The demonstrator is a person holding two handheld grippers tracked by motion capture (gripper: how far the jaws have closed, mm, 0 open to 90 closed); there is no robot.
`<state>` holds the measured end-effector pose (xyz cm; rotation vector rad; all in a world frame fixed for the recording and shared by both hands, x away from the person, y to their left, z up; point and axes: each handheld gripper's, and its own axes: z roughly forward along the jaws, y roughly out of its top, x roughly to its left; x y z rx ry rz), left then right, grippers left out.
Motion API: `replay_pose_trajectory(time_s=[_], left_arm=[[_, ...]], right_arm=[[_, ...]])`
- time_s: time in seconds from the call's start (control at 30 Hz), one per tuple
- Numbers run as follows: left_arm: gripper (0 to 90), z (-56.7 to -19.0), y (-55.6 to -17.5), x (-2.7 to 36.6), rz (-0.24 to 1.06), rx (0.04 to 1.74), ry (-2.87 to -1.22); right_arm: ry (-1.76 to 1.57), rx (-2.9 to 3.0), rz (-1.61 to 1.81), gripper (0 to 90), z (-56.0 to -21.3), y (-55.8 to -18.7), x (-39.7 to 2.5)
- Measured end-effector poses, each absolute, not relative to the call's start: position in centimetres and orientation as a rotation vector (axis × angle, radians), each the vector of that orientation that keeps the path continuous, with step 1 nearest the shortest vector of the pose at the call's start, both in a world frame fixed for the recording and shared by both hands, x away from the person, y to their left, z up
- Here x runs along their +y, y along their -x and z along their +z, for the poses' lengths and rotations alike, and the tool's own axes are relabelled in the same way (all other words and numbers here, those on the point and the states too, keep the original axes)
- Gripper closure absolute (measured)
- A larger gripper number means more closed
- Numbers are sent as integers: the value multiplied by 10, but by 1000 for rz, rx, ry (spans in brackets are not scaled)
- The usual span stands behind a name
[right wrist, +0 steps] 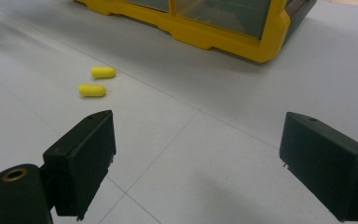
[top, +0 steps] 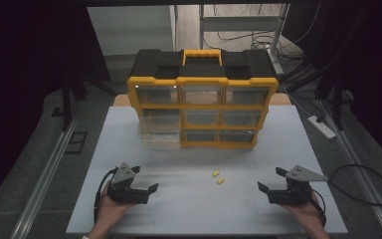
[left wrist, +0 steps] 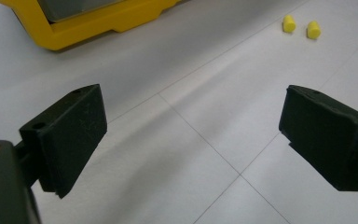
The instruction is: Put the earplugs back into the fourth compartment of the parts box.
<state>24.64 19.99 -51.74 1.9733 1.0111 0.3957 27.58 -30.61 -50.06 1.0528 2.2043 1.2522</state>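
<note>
Two plugs point(top: 217, 177) lie mid-table, far-left of the R gripper point(top: 273, 186) – nearer it than the L gripper point(top: 144, 185) – both wide open, empty.

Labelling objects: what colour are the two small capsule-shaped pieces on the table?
Yellow; the two small capsule-shaped pieces show best in the right gripper view.

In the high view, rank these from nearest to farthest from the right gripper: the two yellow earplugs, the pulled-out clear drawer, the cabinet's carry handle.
From the right gripper:
1. Yellow earplugs, on the mat to its left; too close together to rank apart.
2. Pulled-out clear drawer, at the cabinet's lower left.
3. Carry handle, on the cabinet's top, at the back.
</note>
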Motion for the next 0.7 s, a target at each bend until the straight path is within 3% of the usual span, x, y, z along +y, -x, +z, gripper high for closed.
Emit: replay_pose_trajectory(time_s=[0.7], left_arm=[[99,-513,-246,199,407,996,-1950]], right_arm=[[-1060,2236,1212,122,-504,-276,-304]])
